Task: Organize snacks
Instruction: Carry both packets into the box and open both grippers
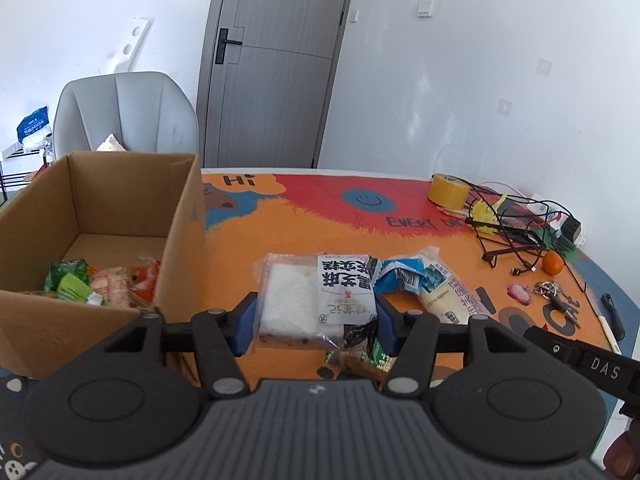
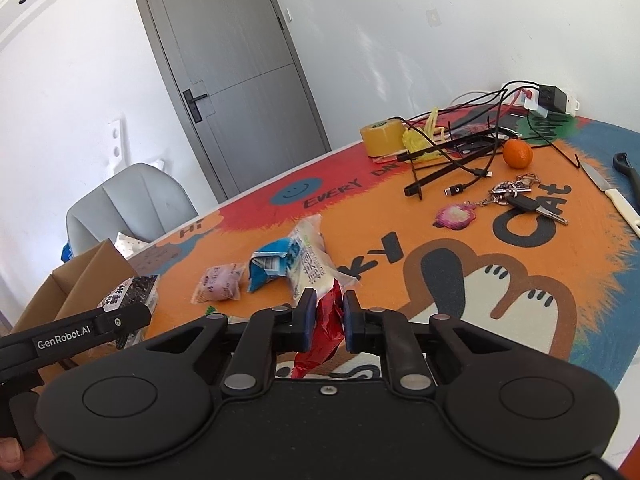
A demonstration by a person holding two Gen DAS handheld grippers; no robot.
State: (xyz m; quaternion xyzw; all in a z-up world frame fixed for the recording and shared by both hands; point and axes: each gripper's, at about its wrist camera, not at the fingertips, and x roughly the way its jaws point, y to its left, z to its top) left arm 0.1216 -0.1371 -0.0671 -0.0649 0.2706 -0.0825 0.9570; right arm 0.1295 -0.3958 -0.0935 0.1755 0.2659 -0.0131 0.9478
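Note:
My left gripper (image 1: 316,320) is shut on a clear packet of white rice cake with a black-and-white label (image 1: 320,292), held above the colourful mat. To its left stands an open cardboard box (image 1: 120,200) with several wrapped snacks (image 1: 100,284) in its near corner. A blue packet (image 1: 400,276) and a cream packet (image 1: 444,292) lie on the mat just past the held one. In the right wrist view my right gripper (image 2: 330,312) is shut on a crumpled red wrapper (image 2: 324,340) that hangs below the pads. A pale purple packet (image 2: 220,282) lies ahead to the left.
At the back right of the table sit a roll of tan tape (image 1: 448,192), tangled black cables (image 2: 460,152), a power strip (image 2: 552,98) and an orange (image 2: 517,153). Keys (image 2: 516,196) and a white-handled knife (image 2: 612,196) lie at the right. A grey chair (image 1: 124,112) stands behind the box.

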